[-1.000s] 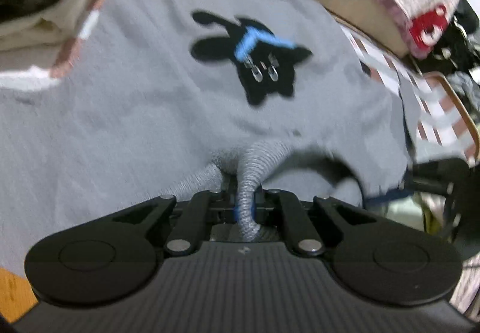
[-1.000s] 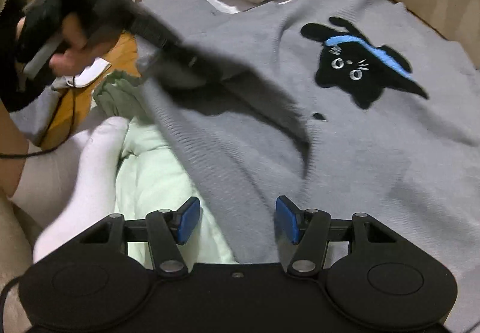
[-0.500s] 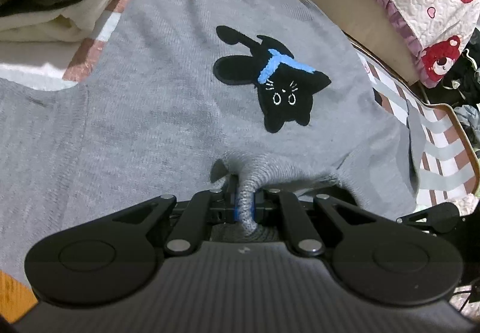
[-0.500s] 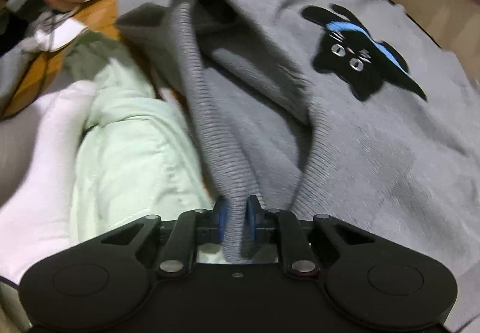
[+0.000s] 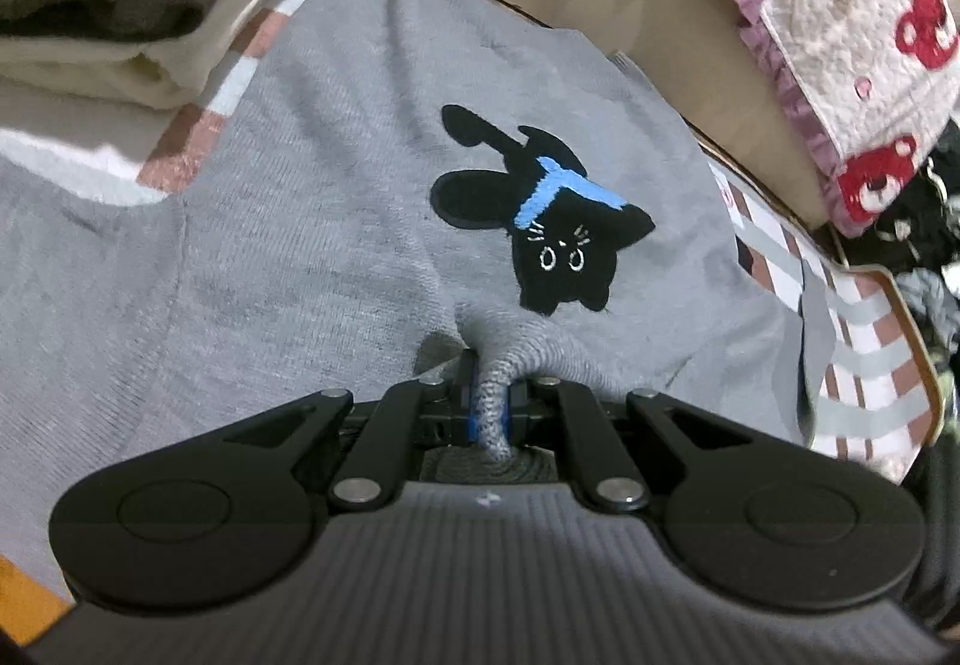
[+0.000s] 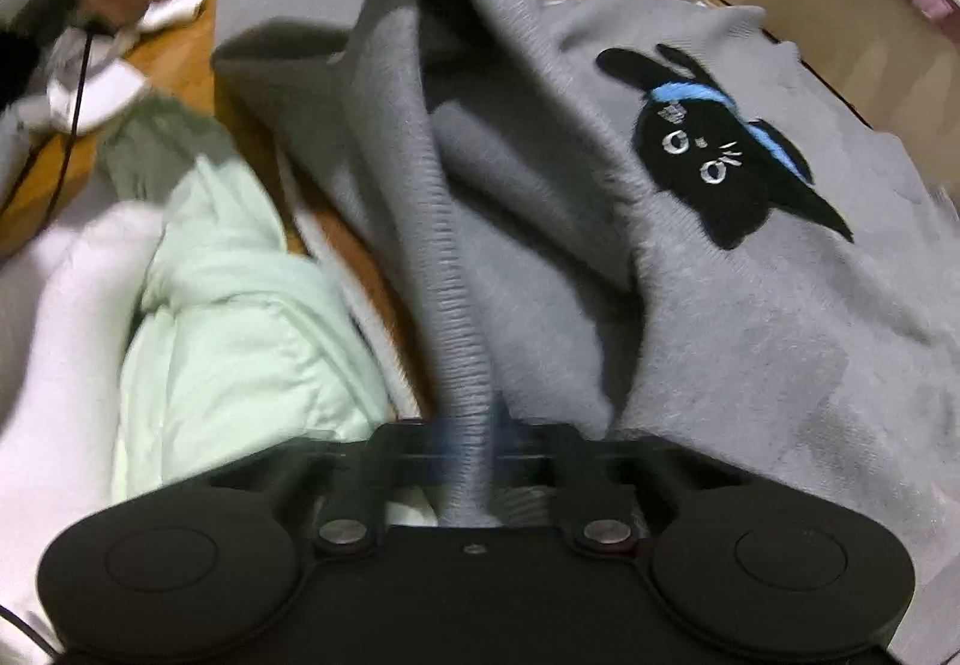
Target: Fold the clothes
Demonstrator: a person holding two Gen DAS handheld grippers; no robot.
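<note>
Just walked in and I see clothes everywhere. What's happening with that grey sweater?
A person is folding the grey sweater with the black cat patch, using two handheld grippers. The left gripper is shut on a ribbed edge of it, and the right gripper is shut on another ribbed edge, lifting that side over. A pale green garment lies beside it.
</note>
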